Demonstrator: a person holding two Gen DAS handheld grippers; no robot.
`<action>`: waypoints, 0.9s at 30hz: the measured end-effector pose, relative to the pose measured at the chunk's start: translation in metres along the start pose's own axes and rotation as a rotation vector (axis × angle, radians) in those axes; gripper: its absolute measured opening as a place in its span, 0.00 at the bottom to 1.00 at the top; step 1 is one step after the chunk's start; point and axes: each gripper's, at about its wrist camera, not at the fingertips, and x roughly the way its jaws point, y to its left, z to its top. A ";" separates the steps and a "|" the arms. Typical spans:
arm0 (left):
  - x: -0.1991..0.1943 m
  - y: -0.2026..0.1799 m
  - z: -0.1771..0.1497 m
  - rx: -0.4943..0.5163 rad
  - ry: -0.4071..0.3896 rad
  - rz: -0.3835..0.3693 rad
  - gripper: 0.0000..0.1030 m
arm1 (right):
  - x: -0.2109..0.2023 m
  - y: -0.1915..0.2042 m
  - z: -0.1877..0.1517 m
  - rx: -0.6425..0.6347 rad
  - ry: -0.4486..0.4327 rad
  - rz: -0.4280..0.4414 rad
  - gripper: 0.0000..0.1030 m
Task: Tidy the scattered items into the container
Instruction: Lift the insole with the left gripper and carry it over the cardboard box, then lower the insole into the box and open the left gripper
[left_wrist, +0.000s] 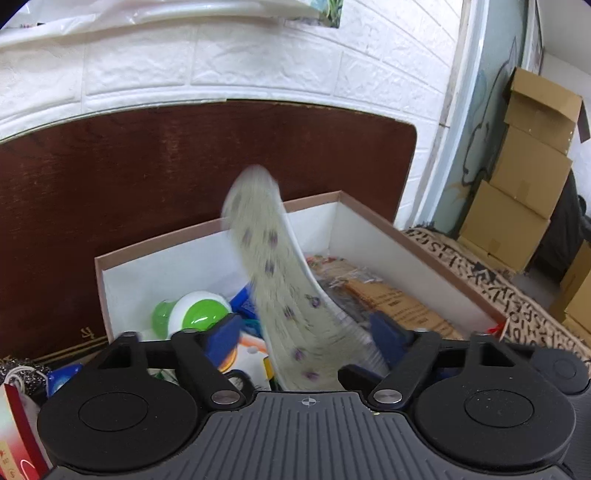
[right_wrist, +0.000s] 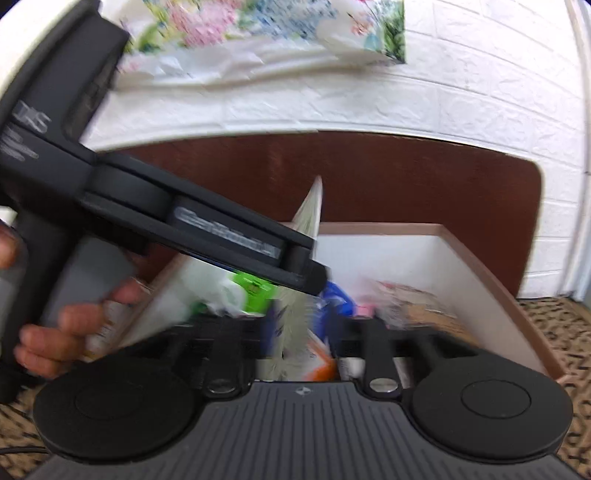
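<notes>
A pale slipper with purple dots (left_wrist: 273, 273) stands steeply on end over the open cardboard box (left_wrist: 314, 201), blurred. It runs between the blue fingers (left_wrist: 225, 332) of my left gripper (left_wrist: 306, 332), which is open wide and not pressing on it. The right wrist view shows the same slipper (right_wrist: 310, 210) edge-on, between the spread jaws of my right gripper (right_wrist: 303, 325), which is open too. A hand (right_wrist: 55, 332) holds the left gripper's black body (right_wrist: 166, 214) across that view. A green and white round toy (left_wrist: 195, 314), a blue piece (left_wrist: 245, 299) and a brown packet (left_wrist: 399, 302) lie in the box.
The box (right_wrist: 480, 266) sits on a patterned cloth (left_wrist: 517, 295) against a dark wooden board (left_wrist: 184, 177) and a white brick wall. Stacked cardboard cartons (left_wrist: 524, 184) stand at the far right. A red packet (left_wrist: 14, 435) and a metal scourer (left_wrist: 22, 369) lie left of the box.
</notes>
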 end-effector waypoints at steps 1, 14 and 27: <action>-0.003 0.001 -0.003 0.004 -0.010 0.006 0.99 | -0.001 0.002 -0.003 -0.016 -0.006 -0.028 0.74; -0.060 -0.027 -0.047 0.097 -0.027 0.208 1.00 | -0.030 0.040 -0.015 -0.142 -0.011 -0.088 0.99; -0.103 -0.034 -0.070 0.028 -0.019 0.237 1.00 | -0.067 0.062 -0.011 -0.126 -0.013 -0.058 1.00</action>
